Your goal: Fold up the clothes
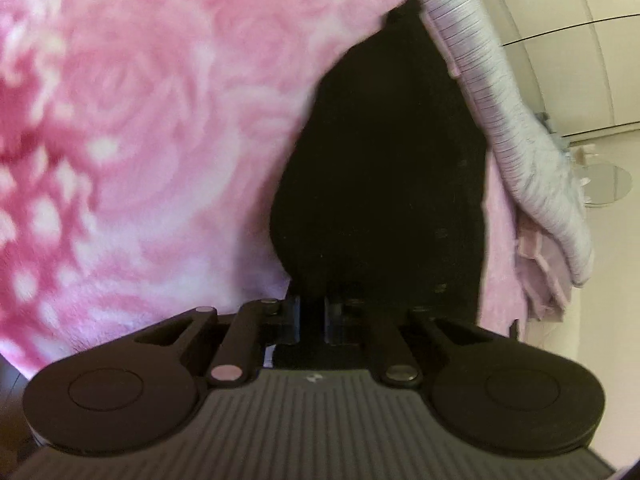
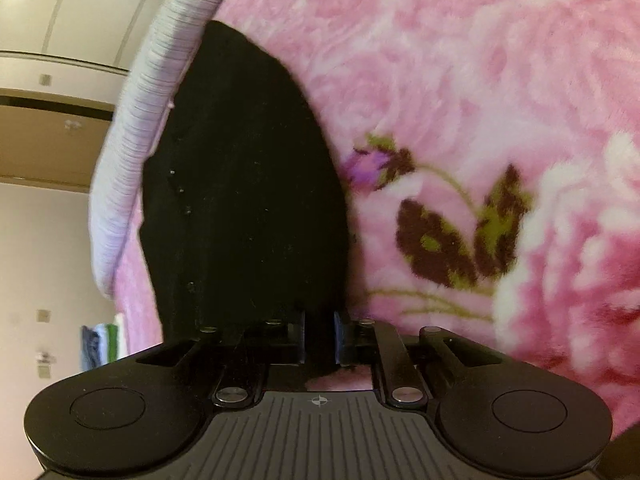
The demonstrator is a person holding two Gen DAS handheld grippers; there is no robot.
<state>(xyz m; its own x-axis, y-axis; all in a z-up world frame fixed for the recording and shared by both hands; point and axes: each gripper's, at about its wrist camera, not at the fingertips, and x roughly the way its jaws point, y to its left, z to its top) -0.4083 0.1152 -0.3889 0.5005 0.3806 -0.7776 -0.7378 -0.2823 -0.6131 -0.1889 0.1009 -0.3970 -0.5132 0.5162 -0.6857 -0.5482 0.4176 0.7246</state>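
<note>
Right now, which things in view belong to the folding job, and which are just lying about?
Job:
black cloth garment
left gripper, clamped on it
right gripper, clamped on it

Lying about:
pink rose-patterned fleece blanket
grey-striped white fabric

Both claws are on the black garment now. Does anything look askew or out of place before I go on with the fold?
Nothing looks damaged or spilled. The left claw and right claw each pinch the black garment. One oddity: a grey striped garment lies along its far edge over the pink floral blanket; whether it is caught in the fold cannot be told.
</note>
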